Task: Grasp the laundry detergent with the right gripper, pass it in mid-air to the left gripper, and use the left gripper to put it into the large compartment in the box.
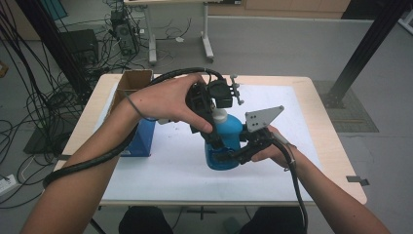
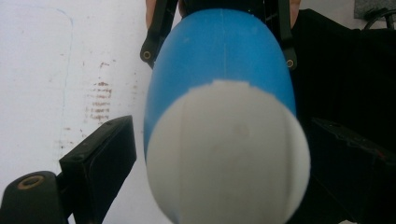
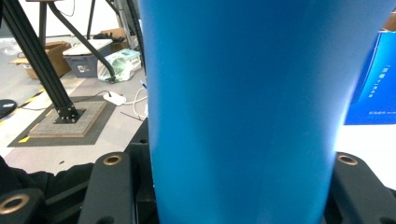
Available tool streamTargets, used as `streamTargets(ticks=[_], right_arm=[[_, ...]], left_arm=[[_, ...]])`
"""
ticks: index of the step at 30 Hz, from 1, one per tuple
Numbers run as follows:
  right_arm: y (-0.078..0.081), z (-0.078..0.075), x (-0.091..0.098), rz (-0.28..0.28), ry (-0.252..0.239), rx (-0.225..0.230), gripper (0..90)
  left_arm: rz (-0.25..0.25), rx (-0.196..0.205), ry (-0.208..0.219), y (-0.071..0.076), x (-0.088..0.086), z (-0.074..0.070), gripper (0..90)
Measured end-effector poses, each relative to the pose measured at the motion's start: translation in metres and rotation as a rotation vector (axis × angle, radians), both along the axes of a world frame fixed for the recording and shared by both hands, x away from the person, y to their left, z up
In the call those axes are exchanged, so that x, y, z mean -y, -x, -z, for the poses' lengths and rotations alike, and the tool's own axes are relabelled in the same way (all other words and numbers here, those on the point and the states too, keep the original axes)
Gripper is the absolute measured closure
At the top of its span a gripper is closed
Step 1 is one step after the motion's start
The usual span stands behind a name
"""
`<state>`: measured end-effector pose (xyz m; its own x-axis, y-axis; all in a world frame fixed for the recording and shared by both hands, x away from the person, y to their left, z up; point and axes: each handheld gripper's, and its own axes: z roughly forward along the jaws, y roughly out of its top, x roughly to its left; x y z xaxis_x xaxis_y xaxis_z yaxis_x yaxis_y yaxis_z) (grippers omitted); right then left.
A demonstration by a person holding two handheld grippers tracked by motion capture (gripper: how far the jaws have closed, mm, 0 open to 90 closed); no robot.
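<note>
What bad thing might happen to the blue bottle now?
1. The right gripper clamps the blue bottle low on its body, so a push from above might tip or slip it.
2. The left gripper straddles the white cap with its jaws apart; closing off-centre could knock the bottle sideways.
3. If the cap comes loose, anything inside might spill on the white sheet.

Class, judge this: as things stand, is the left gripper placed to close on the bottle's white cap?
Probably yes. The left gripper hangs right above the white cap, jaws open on either side, nothing between; the right gripper steadies the blue bottle lower down.
</note>
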<state>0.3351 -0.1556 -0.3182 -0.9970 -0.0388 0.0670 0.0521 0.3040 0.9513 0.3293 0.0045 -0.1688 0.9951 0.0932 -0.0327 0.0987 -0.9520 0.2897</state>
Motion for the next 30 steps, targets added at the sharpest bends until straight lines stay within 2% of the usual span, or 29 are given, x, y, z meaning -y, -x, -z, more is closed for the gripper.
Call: streamTargets(ticks=[9,30], right_arm=[[0.0011,0.0002,-0.0009,-0.001,-0.006,-0.003,43.5],[0.0029,-0.0005,-0.0032,-0.007,0.002,-0.004,43.5]], left_arm=[[0.000,0.011,0.000,0.0002,0.0027,-0.0012,10.3],[-0.007,0.009,0.006,0.0010,-0.0023,-0.0018,10.3]])
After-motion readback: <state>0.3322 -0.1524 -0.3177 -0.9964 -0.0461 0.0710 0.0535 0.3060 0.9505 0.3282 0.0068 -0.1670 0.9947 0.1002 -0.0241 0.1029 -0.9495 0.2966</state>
